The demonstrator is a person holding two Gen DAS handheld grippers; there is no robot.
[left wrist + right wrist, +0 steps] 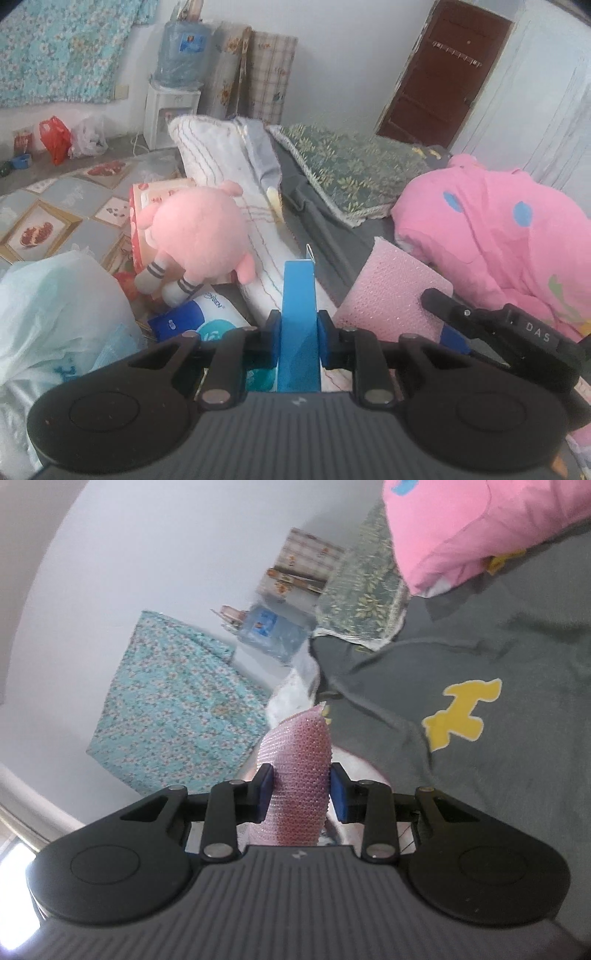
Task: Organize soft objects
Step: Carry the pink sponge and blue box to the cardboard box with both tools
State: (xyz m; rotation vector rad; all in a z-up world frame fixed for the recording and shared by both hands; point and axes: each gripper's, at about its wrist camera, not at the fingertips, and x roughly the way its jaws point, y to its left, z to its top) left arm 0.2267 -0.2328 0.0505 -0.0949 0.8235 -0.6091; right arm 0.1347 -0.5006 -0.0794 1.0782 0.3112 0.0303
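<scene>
two grippers, each pinching a soft item above a cluttered bed

left wrist view, left to right: a translucent white plastic bag [48, 314] fills the lower left corner. just right of it a round pink plush toy with striped grey-and-white legs [199, 232] leans against a red-and-white printed cardboard box [147, 206], its feet touching a blue-and-white wipes pack [207, 314]. behind the toy lies a long white pillow with thin coloured stripes [221, 162]. at centre the left gripper [298, 332] has its blue pads pressed against a flat bright blue rectangular piece [299, 295], which stands upright between them with a small tag at its top edge. to the right a pink bubble-wrap sheet [391, 295] rests on the dark grey bedsheet [325, 229], with the black linkage of the right gripper [491, 321] over its lower right corner. a green leaf-patterned cushion [351, 162] lies behind, and a pink quilt with blue spots [509, 229] is heaped at far right.

right wrist view, left to right: a turquoise floral cloth [173, 698] hangs on the wall. at centre the right gripper [301, 794] pinches the pink bubble-wrap sheet [299, 768], folded lengthwise between the pads. the dark grey bedsheet [480, 782], bearing a yellow shape, and the pink quilt [461, 528] occupy the right.
</scene>
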